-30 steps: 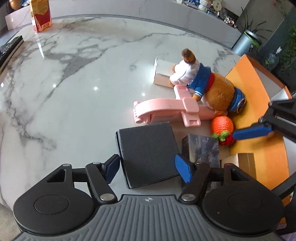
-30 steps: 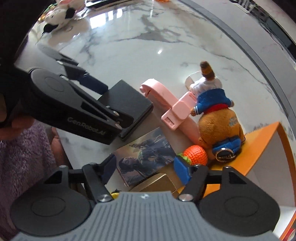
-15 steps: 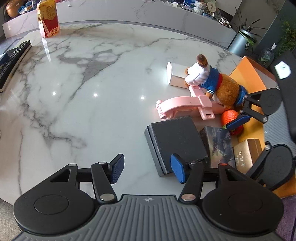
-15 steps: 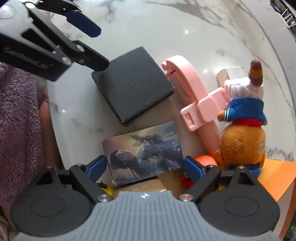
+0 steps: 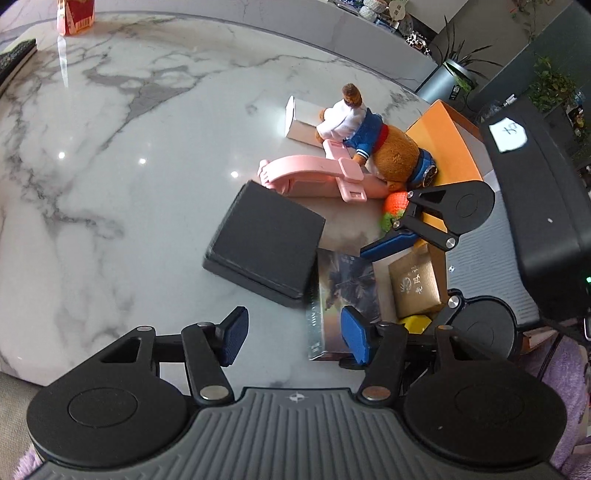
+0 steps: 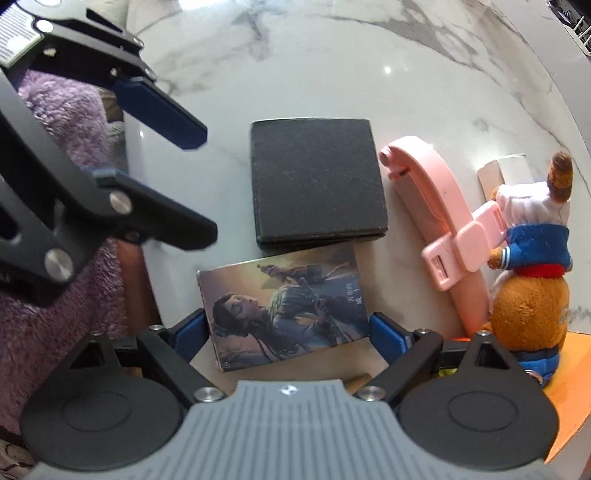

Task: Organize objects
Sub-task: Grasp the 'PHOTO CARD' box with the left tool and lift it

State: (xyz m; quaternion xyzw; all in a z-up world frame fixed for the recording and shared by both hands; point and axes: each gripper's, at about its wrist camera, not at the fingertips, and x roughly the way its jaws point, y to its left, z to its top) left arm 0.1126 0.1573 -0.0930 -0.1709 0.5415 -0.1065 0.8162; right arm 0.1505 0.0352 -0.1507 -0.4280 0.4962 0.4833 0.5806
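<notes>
An illustrated box lies flat on the marble table, between the wide-open fingers of my right gripper, which points straight down. Its blue pads stand at the box's two short ends; I cannot tell if they touch it. A black square box lies just beyond it. My left gripper is open over bare marble near the table's front edge, with nothing between its fingers. The black square box lies ahead of it and the illustrated box to its right.
A pink holder, a plush bear, a knitted orange strawberry and a white box crowd against an orange tray. A gold box lies beside the illustrated box. A red carton stands far off.
My left gripper has drawn back from the black box and its jaws have narrowed somewhat. My right gripper has sunk over the illustrated box, turned and widened to straddle it.
</notes>
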